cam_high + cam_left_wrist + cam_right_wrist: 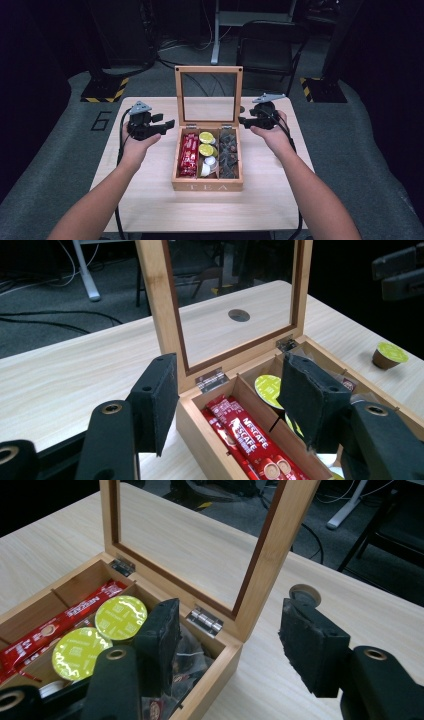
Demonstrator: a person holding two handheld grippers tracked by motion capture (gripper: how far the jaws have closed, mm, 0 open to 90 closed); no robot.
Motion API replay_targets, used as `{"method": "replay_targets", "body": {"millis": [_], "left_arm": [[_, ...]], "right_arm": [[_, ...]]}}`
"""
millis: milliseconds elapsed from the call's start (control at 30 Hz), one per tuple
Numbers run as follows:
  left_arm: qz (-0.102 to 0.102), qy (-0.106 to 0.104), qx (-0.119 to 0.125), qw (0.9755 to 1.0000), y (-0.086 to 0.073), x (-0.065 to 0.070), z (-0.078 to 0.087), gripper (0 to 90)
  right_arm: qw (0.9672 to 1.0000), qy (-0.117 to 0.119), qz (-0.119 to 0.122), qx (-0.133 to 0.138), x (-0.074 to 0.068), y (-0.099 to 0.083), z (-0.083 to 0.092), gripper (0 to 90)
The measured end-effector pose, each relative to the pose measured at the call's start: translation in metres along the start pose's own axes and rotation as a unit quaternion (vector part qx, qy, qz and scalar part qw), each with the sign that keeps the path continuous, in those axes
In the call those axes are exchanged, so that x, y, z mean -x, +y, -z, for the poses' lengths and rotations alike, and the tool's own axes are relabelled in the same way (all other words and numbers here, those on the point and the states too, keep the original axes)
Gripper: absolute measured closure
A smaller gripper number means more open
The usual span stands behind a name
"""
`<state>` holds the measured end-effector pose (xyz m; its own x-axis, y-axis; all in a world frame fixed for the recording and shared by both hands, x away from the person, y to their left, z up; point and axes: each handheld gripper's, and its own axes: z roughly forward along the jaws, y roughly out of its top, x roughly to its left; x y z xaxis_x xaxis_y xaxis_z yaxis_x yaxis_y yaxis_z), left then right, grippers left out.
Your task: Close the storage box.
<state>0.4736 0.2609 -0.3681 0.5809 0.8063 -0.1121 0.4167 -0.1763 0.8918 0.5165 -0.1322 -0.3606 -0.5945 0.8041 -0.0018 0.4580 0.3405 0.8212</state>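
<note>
A recording lab or studio: a light wooden table [150, 200] stands on grey carpet [60, 150] in a dark room. Stand bases with yellow-black hazard tape [106, 91] sit at far left and right, near loose floor cables [190, 47] and a black chair [270, 47].

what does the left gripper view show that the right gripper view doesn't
Left gripper view: a loose green-topped capsule on the table beyond the box, and the other hand's tongs at the top right corner.

Right gripper view: the dark packets in the box's end compartment, and a white capsule.

Both: the wooden box with its glass lid standing open, red Nescafe sticks, green-lidded capsules in the middle compartment, and each view's own tongs empty.
</note>
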Motion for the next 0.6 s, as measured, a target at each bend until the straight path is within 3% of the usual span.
{"method": "replay_targets", "body": {"millis": [133,300,600], "left_arm": [[-0.006,-0.002,-0.004,1.0,0.001,0.001,0.002,39.4],[-0.014,-0.005,-0.008,0.9999,0.0,0.002,0.003,39.5],[-0.024,-0.007,-0.011,0.9996,-0.004,0.003,0.005,39.5]], "right_arm": [[0.9998,0.0,-0.021,0.008,0.004,0.006,-0.008,41.2],[0.9998,-0.006,-0.017,0.003,0.006,0.011,-0.019,42.8],[0.9994,-0.009,-0.033,-0.002,0.012,0.015,-0.035,42.7]]}}
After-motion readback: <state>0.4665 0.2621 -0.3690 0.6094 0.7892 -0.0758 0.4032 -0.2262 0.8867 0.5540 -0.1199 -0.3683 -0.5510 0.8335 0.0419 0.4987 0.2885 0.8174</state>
